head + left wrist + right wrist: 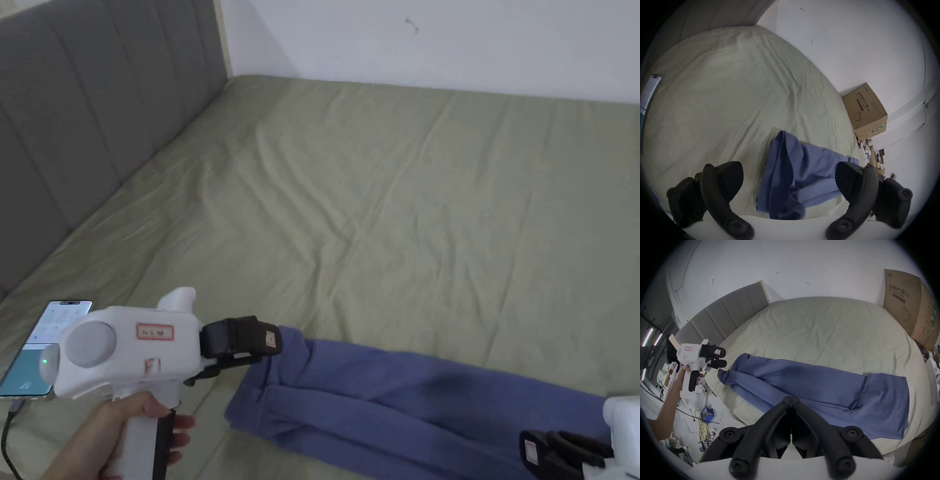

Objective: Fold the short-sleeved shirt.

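A blue short-sleeved shirt [400, 406] lies on the green bed sheet [406, 206] near the front edge, gathered lengthwise into a long strip. In the right gripper view the shirt [818, 382] runs left to right, its wider end with a sleeve at the right. A hand holds my left gripper [265, 349] just above the shirt's left end, jaws wide open and empty; the shirt [791, 175] lies below between them. My right gripper [550, 453] hovers over the shirt's right part. Its jaws [791, 400] are shut tip to tip, no cloth between them.
A phone [47, 347] with a cable lies on the bed at the left. A grey padded headboard [94, 125] borders the left side, a white wall the far side. A cardboard box [912, 305] stands past the bed's right end. Cables [705, 418] lie on the floor.
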Demonstrator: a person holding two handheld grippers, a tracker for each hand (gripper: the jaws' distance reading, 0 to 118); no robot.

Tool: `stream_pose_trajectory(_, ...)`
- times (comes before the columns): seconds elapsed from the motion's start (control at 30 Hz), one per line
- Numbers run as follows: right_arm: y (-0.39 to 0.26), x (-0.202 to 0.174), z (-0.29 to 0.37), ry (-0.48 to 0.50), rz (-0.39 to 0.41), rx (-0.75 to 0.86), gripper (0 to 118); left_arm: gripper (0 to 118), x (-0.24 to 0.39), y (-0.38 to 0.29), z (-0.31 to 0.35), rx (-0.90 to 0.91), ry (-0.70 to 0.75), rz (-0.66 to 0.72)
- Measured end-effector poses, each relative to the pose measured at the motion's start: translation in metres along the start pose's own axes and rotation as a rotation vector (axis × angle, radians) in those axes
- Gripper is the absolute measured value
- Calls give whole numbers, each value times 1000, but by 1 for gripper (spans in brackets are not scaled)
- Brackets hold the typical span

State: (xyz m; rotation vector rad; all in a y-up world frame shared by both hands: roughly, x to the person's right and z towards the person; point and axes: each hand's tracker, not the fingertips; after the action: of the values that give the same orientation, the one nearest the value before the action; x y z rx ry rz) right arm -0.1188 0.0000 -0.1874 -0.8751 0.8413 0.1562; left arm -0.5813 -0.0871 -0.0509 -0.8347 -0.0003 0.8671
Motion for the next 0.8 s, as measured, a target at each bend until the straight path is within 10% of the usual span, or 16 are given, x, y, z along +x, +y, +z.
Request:
stream_pose_trajectory(0.37,4,-1,-16,-21,-26,-56,0,111,-24,6,-28,-162,-222,57)
stream_pose_trajectory(0.43,4,-5,-19,-7,-24,-63,0,82,-27,6,-28,-167,-219,65)
stream_pose_trajectory(0.47,4,-6,-21,-4,-24,-66,0,32,-26,5,-27,-163,-206,70)
stream_pose_trajectory(0.5,3,-8,-22,6,-22,-69,0,6,-30,4,-29,-146,-143,54)
stream_pose_trajectory(0.8,-2,4,-14,-1,-26,-78,0,6,-21,-5,-32,-154,-167,160)
